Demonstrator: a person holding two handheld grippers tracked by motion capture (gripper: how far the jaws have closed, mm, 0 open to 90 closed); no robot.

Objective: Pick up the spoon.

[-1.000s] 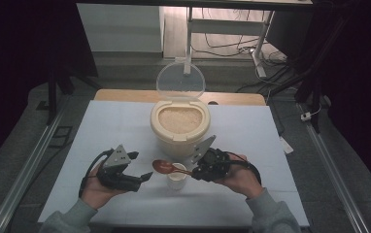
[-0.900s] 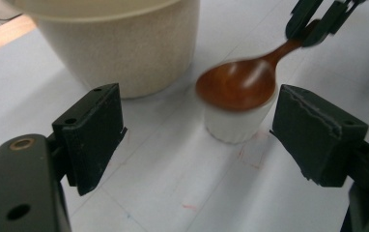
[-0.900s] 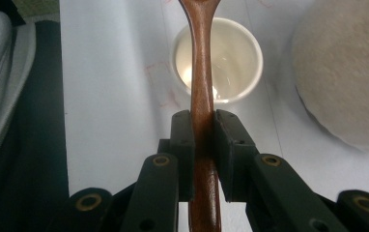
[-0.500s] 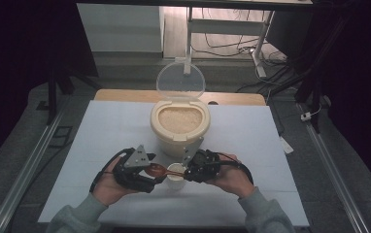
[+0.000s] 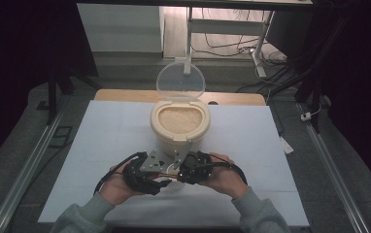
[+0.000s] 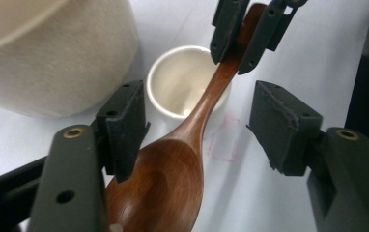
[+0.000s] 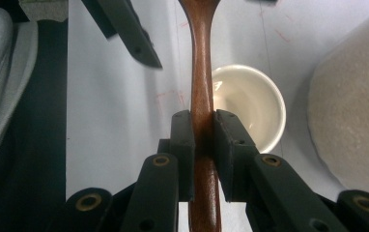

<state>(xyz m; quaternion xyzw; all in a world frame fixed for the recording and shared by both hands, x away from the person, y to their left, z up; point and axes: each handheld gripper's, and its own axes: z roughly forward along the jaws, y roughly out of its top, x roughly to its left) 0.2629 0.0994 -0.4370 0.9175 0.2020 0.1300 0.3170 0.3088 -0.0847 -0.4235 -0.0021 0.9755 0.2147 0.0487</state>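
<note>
Table | rice tub, lid up | left gripper released, straddling spoon bowl | right gripper clenched on spoon handle over small cup | risk: a tilting spoon could knock the cup over.

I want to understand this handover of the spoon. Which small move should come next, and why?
Probably the left gripper should close on the spoon. Its jaws stand open on both sides of the bowl end, one pad about touching it, while the right gripper is shut on the handle above the small cup. Closing first would keep the spoon from dropping.
</note>
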